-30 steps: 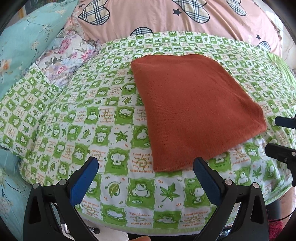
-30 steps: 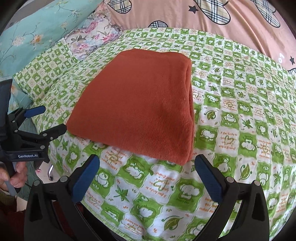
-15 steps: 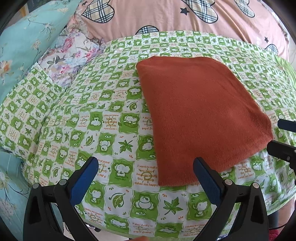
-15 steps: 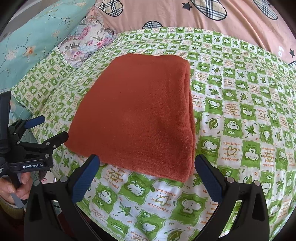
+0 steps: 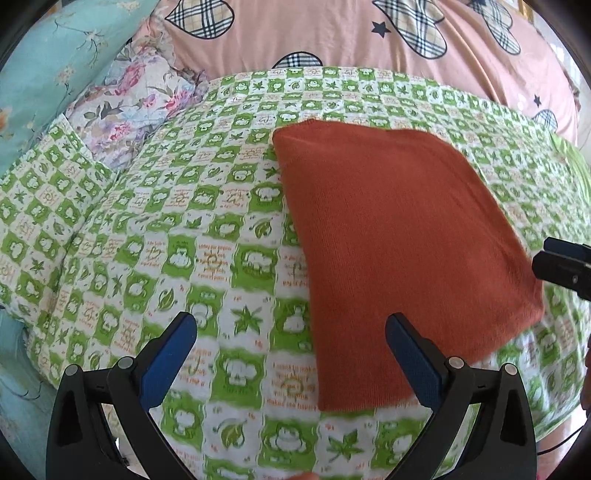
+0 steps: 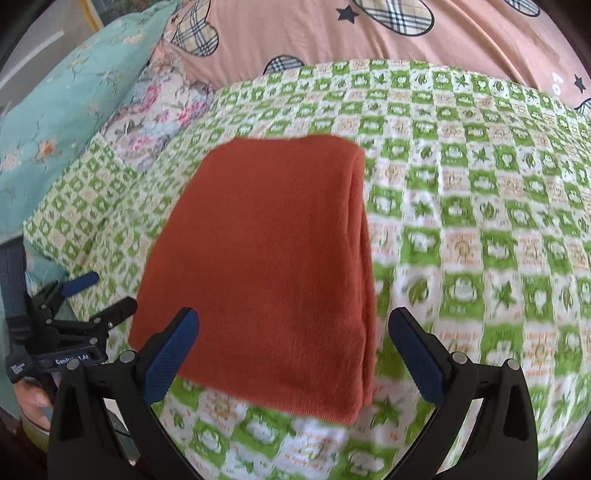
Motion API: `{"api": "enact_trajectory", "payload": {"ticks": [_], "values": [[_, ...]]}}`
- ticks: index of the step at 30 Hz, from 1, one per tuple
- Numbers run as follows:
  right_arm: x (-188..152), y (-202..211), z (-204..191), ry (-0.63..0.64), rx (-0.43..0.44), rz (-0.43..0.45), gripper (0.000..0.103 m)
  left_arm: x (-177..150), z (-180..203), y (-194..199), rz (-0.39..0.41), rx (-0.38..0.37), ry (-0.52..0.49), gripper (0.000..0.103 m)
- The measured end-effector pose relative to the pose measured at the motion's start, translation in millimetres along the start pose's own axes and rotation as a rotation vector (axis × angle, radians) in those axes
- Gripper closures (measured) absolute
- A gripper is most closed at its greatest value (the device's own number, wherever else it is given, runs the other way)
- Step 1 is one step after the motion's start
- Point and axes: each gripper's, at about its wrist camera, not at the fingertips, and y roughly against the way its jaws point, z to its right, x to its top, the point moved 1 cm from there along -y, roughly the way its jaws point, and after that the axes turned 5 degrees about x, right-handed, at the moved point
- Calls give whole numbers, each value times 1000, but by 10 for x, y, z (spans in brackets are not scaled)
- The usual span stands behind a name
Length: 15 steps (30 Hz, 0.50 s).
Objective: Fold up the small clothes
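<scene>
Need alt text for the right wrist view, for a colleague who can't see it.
A folded rust-orange cloth lies flat on a green-and-white checked sheet, just ahead of the open, empty right gripper. The left gripper shows at the left edge.

You are working over a bed covered by a green-and-white checked sheet (image 5: pixel 207 258) printed with leaves and small animal figures. A folded rust-orange cloth (image 5: pixel 399 258) lies flat on this sheet, its layered edges stacked along its right side in the right wrist view. At the far side, a pink quilt (image 5: pixel 332 33) with plaid hearts, a floral pillow (image 5: pixel 125 107) and a teal pillow (image 5: pixel 48 62) rest on the bed.
</scene>
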Motion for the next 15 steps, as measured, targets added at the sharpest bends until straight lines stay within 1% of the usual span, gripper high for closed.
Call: {"api": "enact_trajectory", "payload": {"ticks": [3, 6, 7, 9, 10, 11, 12, 13, 14, 15], "values": [[269, -39, 101, -13, 24, 52, 1, 192, -68, -165, -16, -31, 28, 1], [529, -182, 258, -45, -1, 72, 1, 352, -124, -310, -22, -43, 58, 1], [609, -250, 321, -61, 0, 75, 3, 401, -140, -359, -21, -51, 66, 1], [753, -411, 452, -109, 4, 62, 11, 504, -183, -491, -33, -63, 90, 1], [806, -474, 499, -124, 15, 59, 18, 550, -211, -552, -36, -67, 105, 1], [868, -567, 550, -137, 26, 57, 21, 597, -243, -614, -34, -75, 124, 1], [912, -658, 590, -148, 18, 48, 21, 633, -269, -670, -35, -82, 142, 1], [934, -736, 622, -155, 12, 37, 27, 672, -294, -738, -40, -90, 161, 1], [955, -846, 660, -161, 12, 18, 46, 714, -328, -822, -46, -104, 187, 1], [955, -922, 676, -167, 17, -3, 62, 738, -339, -877, -49, -110, 201, 1]]}}
